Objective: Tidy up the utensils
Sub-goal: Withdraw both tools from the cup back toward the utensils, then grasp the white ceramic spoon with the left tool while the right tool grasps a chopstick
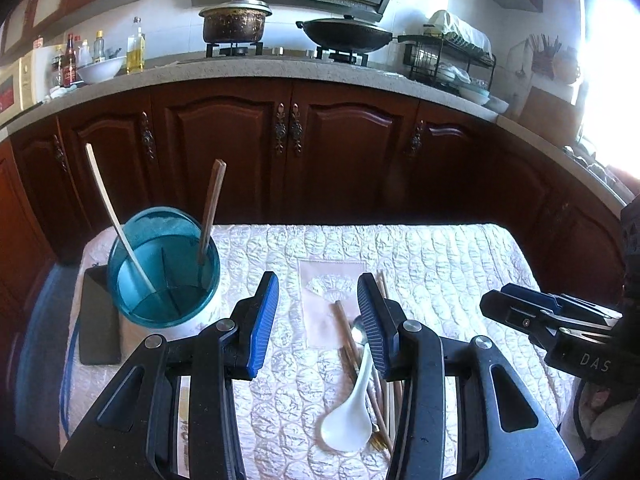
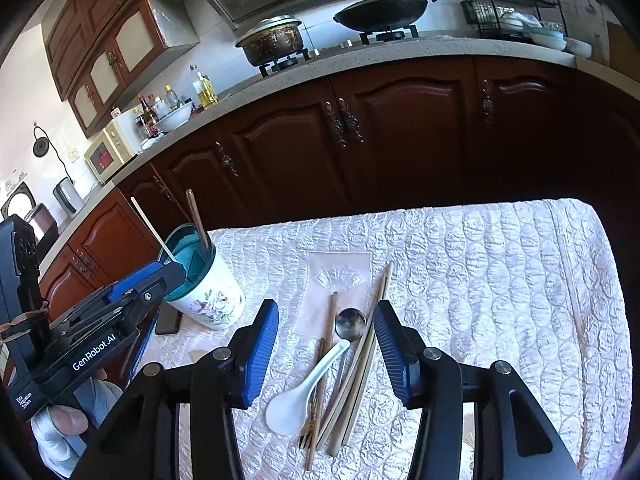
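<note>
On the quilted tabletop (image 2: 480, 264) in front of you, the loose utensils lie in one overlapping heap: a white ceramic spoon (image 2: 298, 396) across the top, a metal spoon (image 2: 350, 322) with its bowl toward the far edge, several wooden chopsticks (image 2: 360, 364) running lengthwise, and a small fork (image 2: 308, 432) at the near end, its shaft hidden under the rest. One stray chopstick (image 2: 572, 292) lies well apart, near the right edge. The utensil holder (image 2: 210, 296), a flowered cup with a divided blue insert, stands at the far left beside a dark flat object (image 1: 98, 320); it already carries a pale chopstick (image 1: 116, 220) and a brown chopstick (image 1: 210, 210), each leaning in its own compartment, so you appear to be sorting by kind. Your right gripper (image 2: 326, 344) hangs directly over the heap with its jaws apart and nothing between the pads, placed, in my judgement, for the next pickup. Your left gripper (image 1: 318, 320) is likewise empty with jaws wide, sitting between holder and heap. Most of the work remains. Note the risk: the pieces overlap, so lifting one may drag its neighbours
</note>
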